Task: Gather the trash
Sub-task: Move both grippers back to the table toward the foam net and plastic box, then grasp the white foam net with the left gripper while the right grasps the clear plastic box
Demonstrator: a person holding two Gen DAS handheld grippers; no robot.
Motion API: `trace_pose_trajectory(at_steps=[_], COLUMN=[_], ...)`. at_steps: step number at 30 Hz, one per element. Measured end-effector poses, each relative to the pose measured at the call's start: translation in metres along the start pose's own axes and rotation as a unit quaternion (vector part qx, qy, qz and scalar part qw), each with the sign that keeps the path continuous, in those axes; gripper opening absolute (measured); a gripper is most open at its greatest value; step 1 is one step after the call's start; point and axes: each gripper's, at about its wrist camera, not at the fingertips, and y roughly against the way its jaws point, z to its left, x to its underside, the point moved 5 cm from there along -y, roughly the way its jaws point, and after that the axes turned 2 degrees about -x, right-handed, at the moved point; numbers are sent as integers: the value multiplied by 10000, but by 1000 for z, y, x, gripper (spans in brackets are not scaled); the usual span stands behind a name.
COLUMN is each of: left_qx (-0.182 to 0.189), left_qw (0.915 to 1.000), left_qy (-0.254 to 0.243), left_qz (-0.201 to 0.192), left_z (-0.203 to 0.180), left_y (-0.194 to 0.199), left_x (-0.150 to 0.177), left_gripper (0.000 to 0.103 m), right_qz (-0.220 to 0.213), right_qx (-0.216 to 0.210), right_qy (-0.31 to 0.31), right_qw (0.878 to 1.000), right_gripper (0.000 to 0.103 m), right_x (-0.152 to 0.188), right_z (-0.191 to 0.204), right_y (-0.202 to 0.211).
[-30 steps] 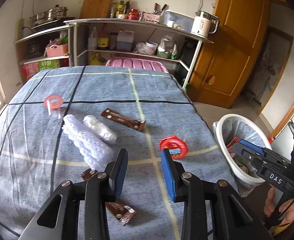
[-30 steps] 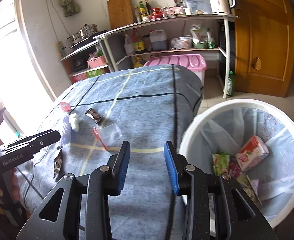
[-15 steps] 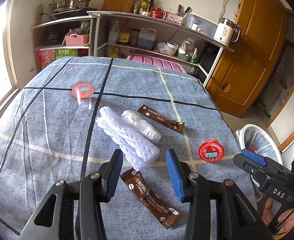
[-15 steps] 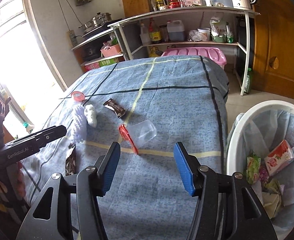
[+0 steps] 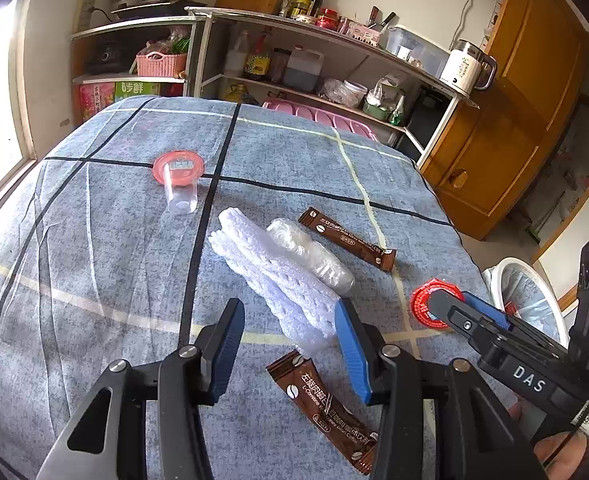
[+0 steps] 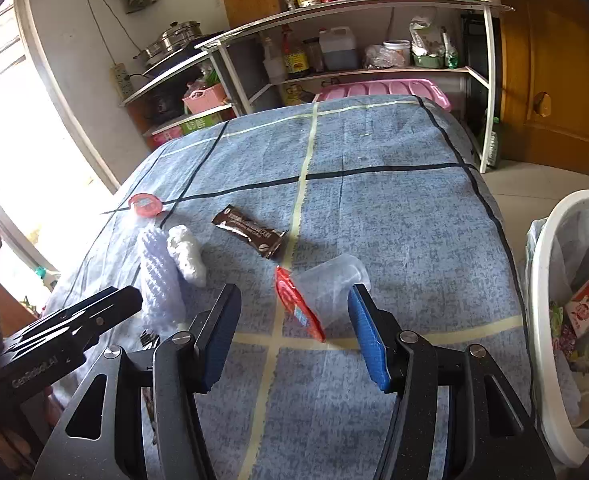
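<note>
Left claw [image 5: 288, 322] opening, empty, right claw [image 6: 294, 312] spread, empty, foam roll [image 5: 270, 276] lying diagonal.

We see the right gripper [image 6: 294, 332] with jaws apart, nothing between the pads. Just past the jaws a clear plastic cup [image 6: 332, 286] with red lid [image 6: 298, 306] lies on its side on the blue checked bench [image 6: 394, 208]. Further out, a brown sachet [image 6: 250, 234]. Left of the jaws, white foam netting [image 6: 158, 280] and the left gripper [image 6: 74, 326]. Right of the jaws, a white bin [image 6: 546, 296] holding wrappers.
</note>
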Motion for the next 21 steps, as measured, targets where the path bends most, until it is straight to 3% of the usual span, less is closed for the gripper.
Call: trace_pose_trajectory(at_steps=[6,9,13,21], left_qx=[45,45,62,114], left_qw=[9999,10000,9999,9996], left_qy=[111,72,131,210], left_qz=[-22,-2,59,181], left_z=[2,2,3,5], left_y=[-4,-6,-12,-21], left_x=[-7,-9,-9,-7], left_gripper=[51,52,52,52], right_qz=[-52,35,225,232], right_qx=[145,-235,-165,-447], right_qy=[-90,-163,106,409], right_qw=[9998,9996,9996,9979], right_gripper=[57,57,57,57], right_x=[0,-1,-3,-7], right_z=[-8,-13,-15,-13], right_y=[-5,-7,-16,-20])
